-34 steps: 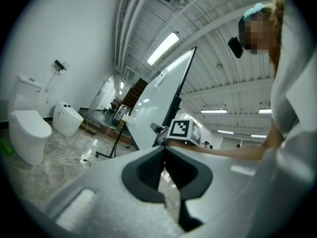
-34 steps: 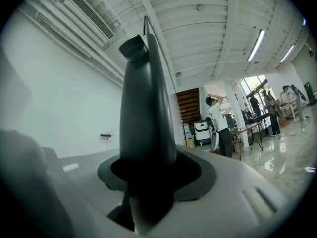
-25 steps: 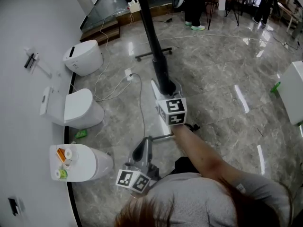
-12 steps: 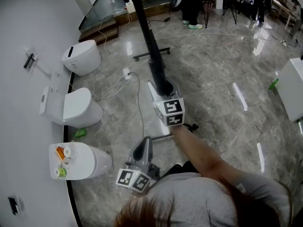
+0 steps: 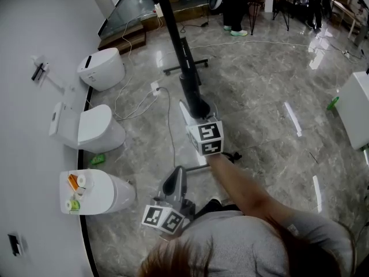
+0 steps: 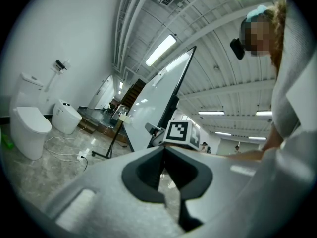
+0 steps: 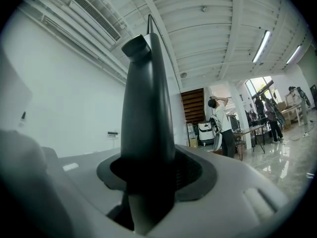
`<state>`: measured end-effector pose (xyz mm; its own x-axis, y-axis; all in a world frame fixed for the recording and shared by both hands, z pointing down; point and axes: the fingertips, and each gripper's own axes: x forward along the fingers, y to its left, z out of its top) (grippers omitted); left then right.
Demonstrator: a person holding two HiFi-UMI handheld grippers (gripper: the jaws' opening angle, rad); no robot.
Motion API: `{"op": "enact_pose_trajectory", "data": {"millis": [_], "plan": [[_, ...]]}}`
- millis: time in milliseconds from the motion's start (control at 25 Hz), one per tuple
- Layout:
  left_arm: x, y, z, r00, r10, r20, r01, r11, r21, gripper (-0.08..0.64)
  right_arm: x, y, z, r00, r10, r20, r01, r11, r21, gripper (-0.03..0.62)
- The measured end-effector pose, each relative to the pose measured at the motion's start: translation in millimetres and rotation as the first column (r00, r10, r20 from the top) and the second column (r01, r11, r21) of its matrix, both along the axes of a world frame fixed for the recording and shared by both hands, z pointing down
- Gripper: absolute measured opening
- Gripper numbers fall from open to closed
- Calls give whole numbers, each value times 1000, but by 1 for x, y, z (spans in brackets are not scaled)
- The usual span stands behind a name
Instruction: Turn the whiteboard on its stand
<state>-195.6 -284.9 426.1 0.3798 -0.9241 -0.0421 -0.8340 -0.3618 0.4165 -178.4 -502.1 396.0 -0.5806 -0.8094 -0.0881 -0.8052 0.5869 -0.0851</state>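
Observation:
In the head view the whiteboard (image 5: 183,62) shows edge-on as a long dark bar slanting from the top towards me. Its stand's wheeled foot (image 5: 185,68) rests on the marble floor. My right gripper (image 5: 199,111), marker cube behind it, is shut on the board's near lower edge. The right gripper view has that dark frame edge (image 7: 146,108) filling the space between the jaws. My left gripper (image 5: 173,184) hangs lower and nearer to me, shut and empty, apart from the board. In the left gripper view the white board face (image 6: 158,103) tilts ahead.
Three white toilets (image 5: 101,68) (image 5: 92,131) (image 5: 98,192) line the left wall, the nearest with paper rolls on top. A cable and socket (image 5: 155,88) lie on the floor. A person (image 5: 233,4) stands at the back by tables. A white cabinet (image 5: 354,111) is at the right.
The board's far end has swung a little to the left, and my right gripper has shifted slightly left with its edge. The left gripper has not moved.

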Motion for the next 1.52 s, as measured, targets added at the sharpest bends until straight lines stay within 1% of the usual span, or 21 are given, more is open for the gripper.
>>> {"op": "enact_pose_trajectory", "data": {"millis": [320, 640, 1040, 1200, 1520], "plan": [[23, 16, 4, 1000, 28, -4, -28, 1000, -13, 1, 3, 20, 3, 999, -28, -30, 28, 1000, -6, 210], [29, 43, 0, 999, -23, -28, 22, 1000, -8, 1, 14, 42, 5, 998, -49, -37, 49, 999, -6, 213], [42, 68, 4, 998, -36, -44, 35, 999, -25, 0, 20, 67, 8, 997, -75, -28, 74, 997, -12, 213], [49, 75, 5, 998, -34, -44, 33, 999, -22, 1, 26, 76, 7, 997, -75, 0, 75, 997, -2, 213], [61, 94, 4, 999, -29, -36, 28, 999, -20, 2, 33, 94, 6, 996, -83, -12, 83, 996, -12, 207]]}}
